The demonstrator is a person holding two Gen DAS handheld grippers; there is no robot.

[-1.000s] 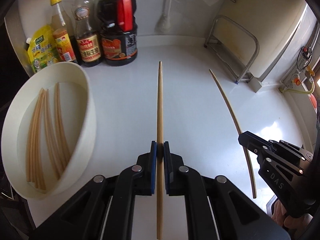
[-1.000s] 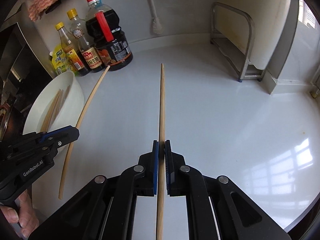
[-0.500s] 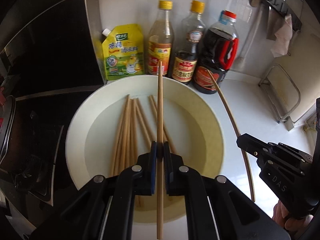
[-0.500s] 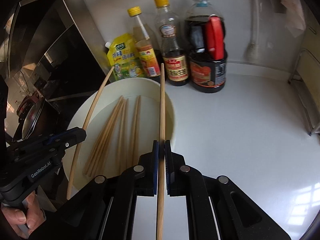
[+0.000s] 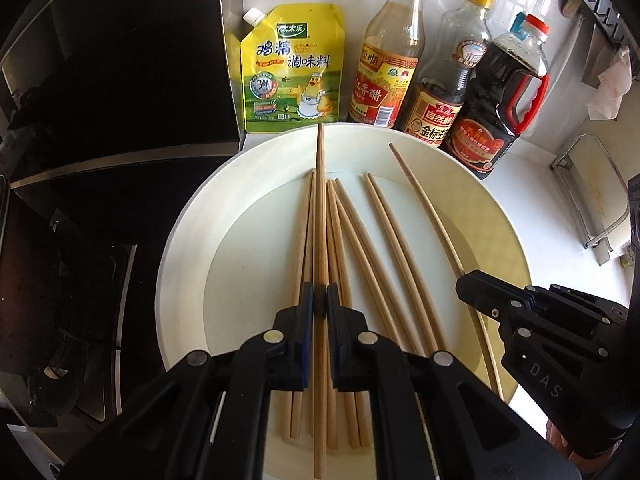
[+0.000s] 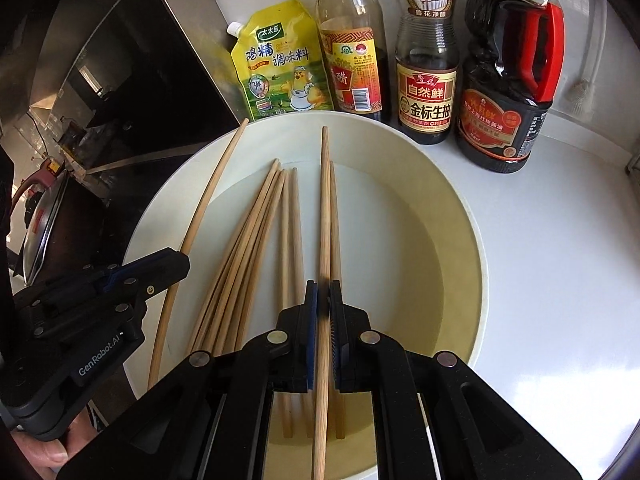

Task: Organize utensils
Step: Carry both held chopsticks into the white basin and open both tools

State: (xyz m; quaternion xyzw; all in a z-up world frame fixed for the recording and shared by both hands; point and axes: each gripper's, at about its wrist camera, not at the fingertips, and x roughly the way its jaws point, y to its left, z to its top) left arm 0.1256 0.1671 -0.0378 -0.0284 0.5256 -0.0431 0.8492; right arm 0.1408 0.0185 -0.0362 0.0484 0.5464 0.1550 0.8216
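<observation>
in the left wrist view the left tool [image 5: 320, 306] sits at lower centre of the frame, clenched on a single wooden chopstick [image 5: 320, 216] that runs straight up the middle, its tip reaching the far rim of the white bowl [image 5: 180, 248]. the bowl fills the centre of the frame, and a bundle of loose chopsticks [image 5: 360, 248] lies on its floor, fanned from lower centre toward upper right. at the right edge of the same view the right tool [image 5: 464, 286] comes in from the lower right, clenched on a second chopstick [image 5: 424, 204] that slants up toward the upper centre, over the right part of the bowl.

in the right wrist view the right tool [image 6: 323, 300] is at lower centre, gripping its chopstick [image 6: 325, 208] above the bowl [image 6: 460, 248]; the left tool [image 6: 182, 260] enters from the lower left, holding its chopstick [image 6: 212, 188] over the bowl's left rim. a person's fingers [image 6: 44, 452] show at the lower left corner.

behind the bowl, across the top of both views, stand a yellow seasoning pouch [image 5: 294, 70], a vinegar bottle [image 5: 390, 52], a soy sauce bottle [image 5: 448, 80] and a large dark jug with a red handle [image 5: 504, 100], all on the white tabletop [image 6: 560, 240]. a dark stove [image 5: 80, 200] fills the left of the left wrist view.
</observation>
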